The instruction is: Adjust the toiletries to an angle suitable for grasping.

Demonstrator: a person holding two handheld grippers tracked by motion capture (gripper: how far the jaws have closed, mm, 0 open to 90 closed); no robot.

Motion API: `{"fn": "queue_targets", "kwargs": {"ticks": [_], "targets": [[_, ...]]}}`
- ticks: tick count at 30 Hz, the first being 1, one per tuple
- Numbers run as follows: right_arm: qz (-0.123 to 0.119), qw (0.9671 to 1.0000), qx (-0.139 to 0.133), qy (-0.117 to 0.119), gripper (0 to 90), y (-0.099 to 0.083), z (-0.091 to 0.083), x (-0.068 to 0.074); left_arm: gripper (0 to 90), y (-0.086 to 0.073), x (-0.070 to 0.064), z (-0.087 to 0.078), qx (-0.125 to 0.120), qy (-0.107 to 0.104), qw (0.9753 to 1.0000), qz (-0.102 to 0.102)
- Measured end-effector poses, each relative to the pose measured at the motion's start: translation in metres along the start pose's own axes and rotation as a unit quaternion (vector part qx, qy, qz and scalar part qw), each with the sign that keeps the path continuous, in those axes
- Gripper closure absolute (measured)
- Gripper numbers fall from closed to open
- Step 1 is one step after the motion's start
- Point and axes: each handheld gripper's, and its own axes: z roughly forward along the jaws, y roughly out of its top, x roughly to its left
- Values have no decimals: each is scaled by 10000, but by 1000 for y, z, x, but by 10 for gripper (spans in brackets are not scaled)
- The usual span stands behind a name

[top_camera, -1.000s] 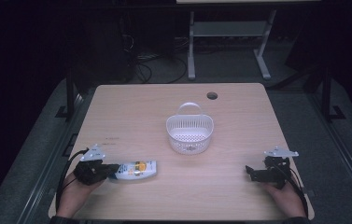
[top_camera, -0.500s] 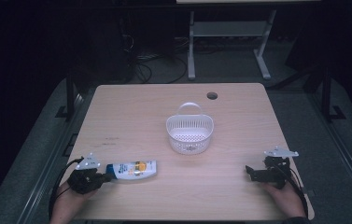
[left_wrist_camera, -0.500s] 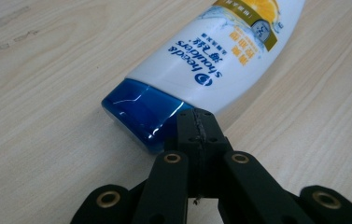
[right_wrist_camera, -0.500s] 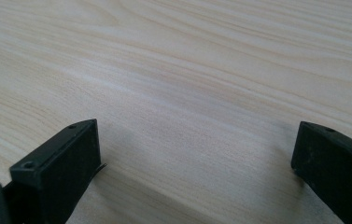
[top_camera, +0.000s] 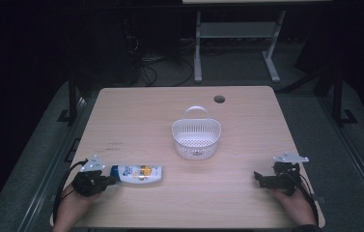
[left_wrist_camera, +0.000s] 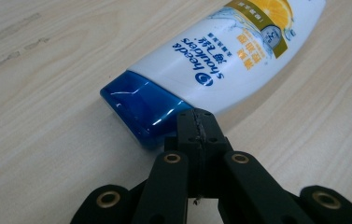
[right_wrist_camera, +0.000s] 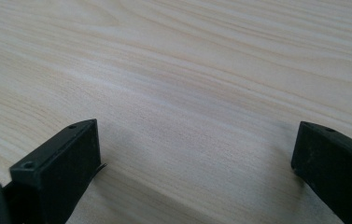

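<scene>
A white shampoo bottle (top_camera: pixel 138 174) with a blue cap lies on its side near the table's front left. In the left gripper view the bottle (left_wrist_camera: pixel 229 56) lies just beyond the jaws, cap end nearest. My left gripper (top_camera: pixel 109 180) (left_wrist_camera: pixel 197 116) is shut with nothing between its jaws, its tip right at the blue cap. My right gripper (top_camera: pixel 259 180) (right_wrist_camera: pixel 197 135) rests low at the front right, open, with bare wood between its jaws. A white perforated basket (top_camera: pixel 196 145) with a handle stands in the middle of the table.
The light wooden table (top_camera: pixel 146 116) has a round cable hole (top_camera: pixel 219 99) near its far edge. Dark floor, cables and a desk frame lie beyond the table. Bare wood stretches between the bottle and my right gripper.
My left gripper has drawn back a little toward the front left, away from the bottle's cap. The bottle, the basket and my right gripper have stayed put.
</scene>
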Motion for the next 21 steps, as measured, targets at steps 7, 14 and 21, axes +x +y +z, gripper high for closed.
{"fn": "queue_targets", "kwargs": {"ticks": [7,14,21], "targets": [[1,10000,1,0,8,0,0,0,900,9,8,7,-53,112,9999,18],[1,10000,1,0,8,0,0,0,900,22,17,18,-112,278,9996,9],[0,10000,2,-1,8,0,0,0,900,33,26,28,-197,306,9993,-70]]}}
